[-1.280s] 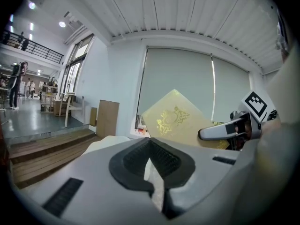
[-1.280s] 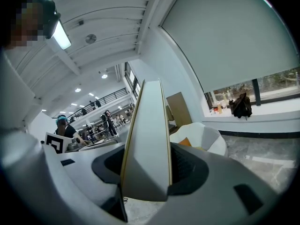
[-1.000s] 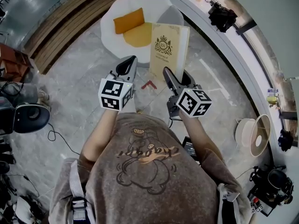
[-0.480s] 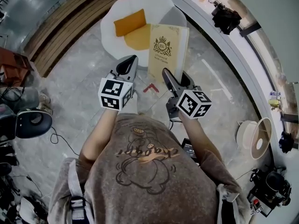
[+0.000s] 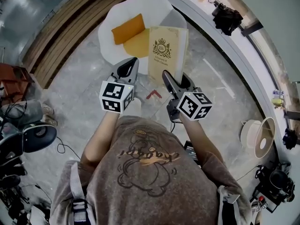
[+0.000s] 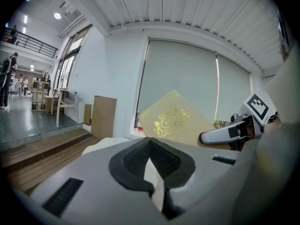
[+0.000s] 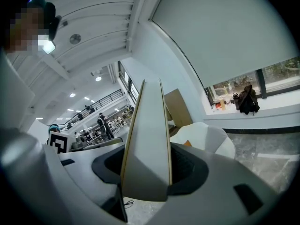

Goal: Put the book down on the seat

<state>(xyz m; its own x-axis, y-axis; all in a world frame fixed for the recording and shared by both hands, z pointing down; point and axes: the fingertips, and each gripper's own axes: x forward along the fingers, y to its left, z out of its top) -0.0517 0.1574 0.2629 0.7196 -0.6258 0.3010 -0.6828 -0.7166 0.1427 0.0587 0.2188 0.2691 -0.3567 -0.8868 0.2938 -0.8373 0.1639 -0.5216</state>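
A cream book [image 5: 167,50] with a gold crest stands upright over the near edge of a white armchair [image 5: 112,13]. My right gripper [image 5: 169,78] is shut on the book's lower edge. In the right gripper view the book [image 7: 146,139] shows edge-on between the pads, with the armchair [image 7: 208,139] beyond it. On the chair's seat lies an orange cushion [image 5: 138,37], and a second orange cushion [image 5: 127,27] leans behind it. My left gripper [image 5: 129,68] hovers left of the book, shut and empty. The left gripper view shows the book [image 6: 173,121] and the right gripper [image 6: 229,134].
A small red piece [image 5: 153,95] lies on the marble floor between the grippers. Wooden steps [image 5: 61,36] run at the left. A window ledge with a black bag [image 5: 226,17] curves along the right. A white lamp [image 5: 258,135] and cables [image 5: 61,144] sit on the floor.
The book and both grippers have drifted slightly forward toward the armchair. The right gripper's hold on the book is unchanged, and the left stays shut.
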